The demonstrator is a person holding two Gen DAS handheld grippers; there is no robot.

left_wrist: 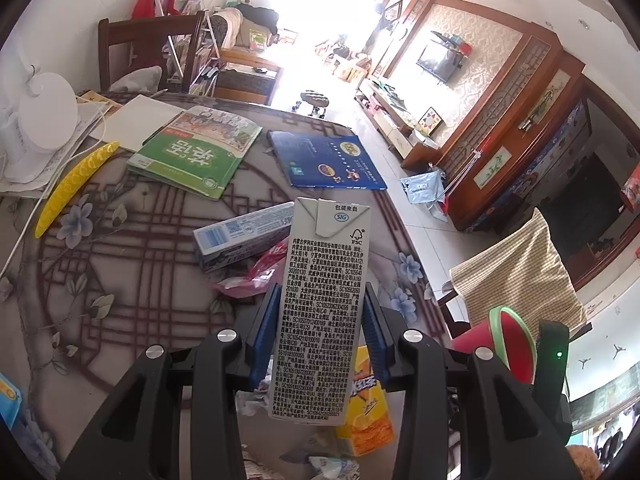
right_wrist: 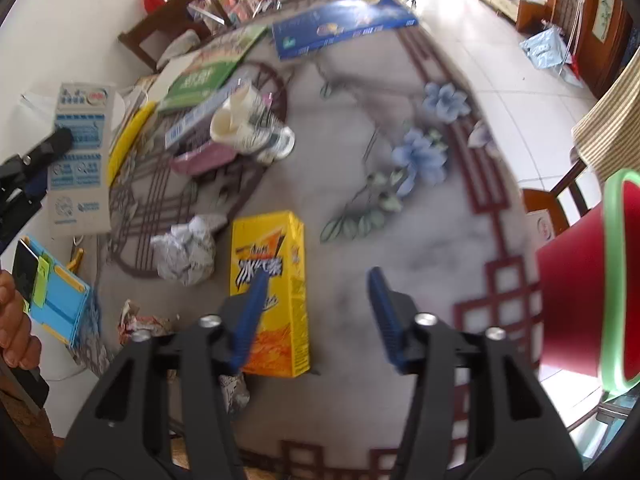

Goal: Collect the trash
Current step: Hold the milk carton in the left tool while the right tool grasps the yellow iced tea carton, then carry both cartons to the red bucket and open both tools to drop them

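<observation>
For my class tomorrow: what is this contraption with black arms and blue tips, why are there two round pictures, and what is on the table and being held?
No robot is here. A person holds two hand-held grippers, each with a wide-angle camera looking along its two blue fingers; that gives the round pictures.

The left-hand camera shows the left gripper closed on a white milk carton, lifted above the patterned table.

The right-hand camera shows the right gripper open and empty above a yellow drink carton lying on the table. One finger overlaps the carton in the picture; whether it touches is unclear.

Also on the table: a crumpled paper ball, a paper cup on its side, a toothpaste box, a green textbook and a blue book. A red bin with a green rim stands beside the table.
</observation>
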